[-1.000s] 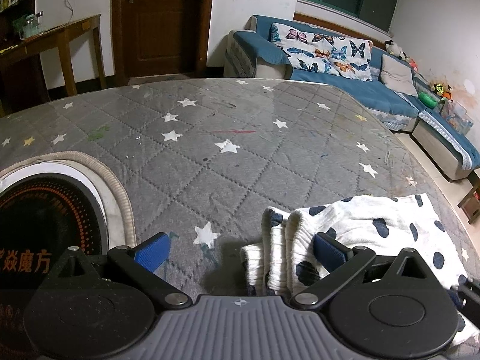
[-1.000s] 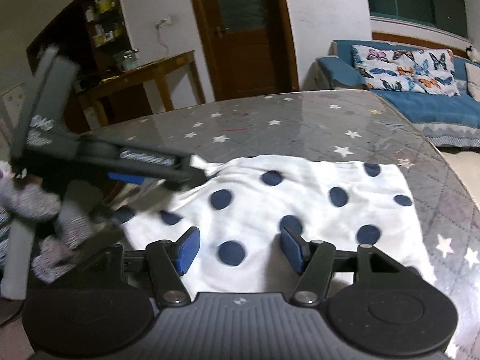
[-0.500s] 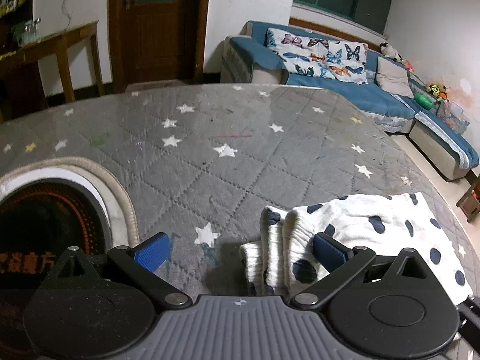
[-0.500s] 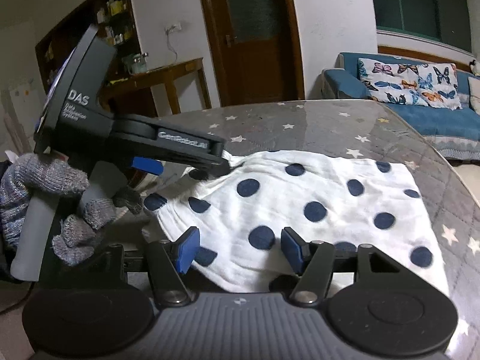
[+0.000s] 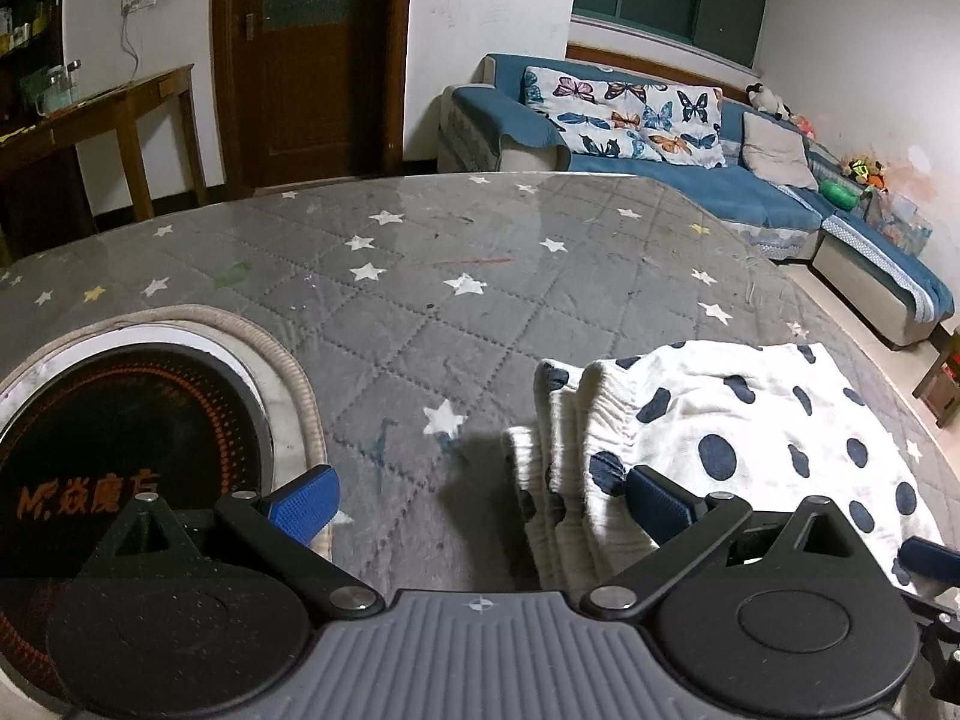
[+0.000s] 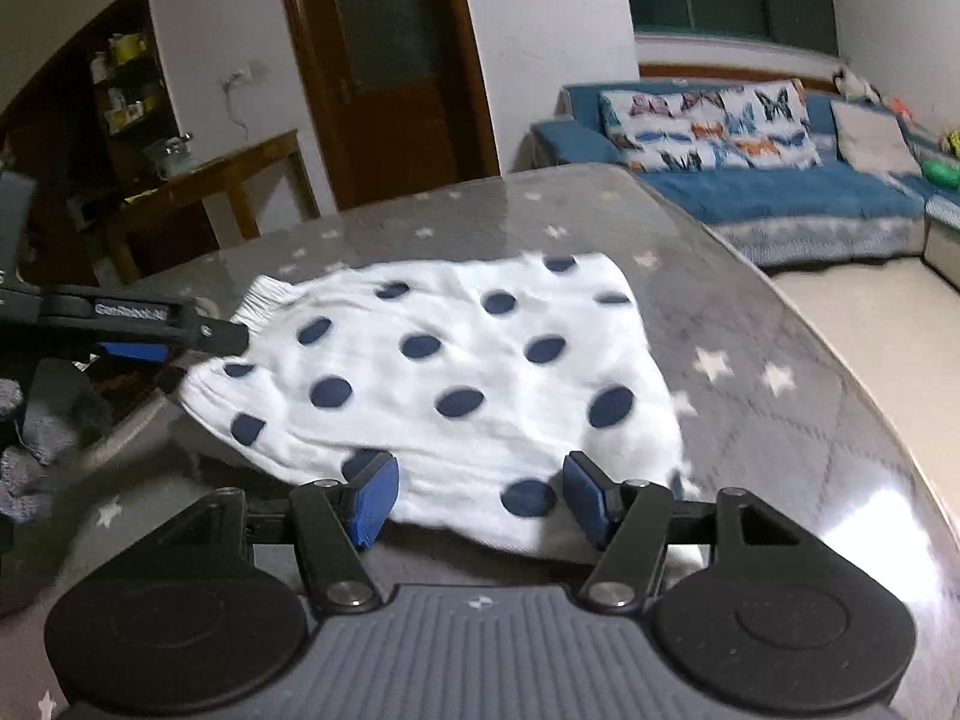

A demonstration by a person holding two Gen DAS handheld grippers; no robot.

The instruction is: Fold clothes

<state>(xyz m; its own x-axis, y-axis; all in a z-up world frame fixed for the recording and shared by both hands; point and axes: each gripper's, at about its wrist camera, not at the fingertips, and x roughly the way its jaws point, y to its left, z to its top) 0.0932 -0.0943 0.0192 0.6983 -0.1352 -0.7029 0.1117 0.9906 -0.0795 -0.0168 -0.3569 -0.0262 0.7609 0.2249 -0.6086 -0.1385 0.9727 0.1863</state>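
With my left gripper (image 5: 480,495) and right gripper (image 6: 477,495) both spread apart and empty over the folded white navy-dotted cotton garment (image 6: 456,372) on the grey star-quilted table (image 5: 420,300), I judge a careless brush could undo its stacked folds.

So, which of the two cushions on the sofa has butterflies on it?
The long white cushion against the sofa back has the butterflies. The other cushion, to its right, is smaller and plain grey.
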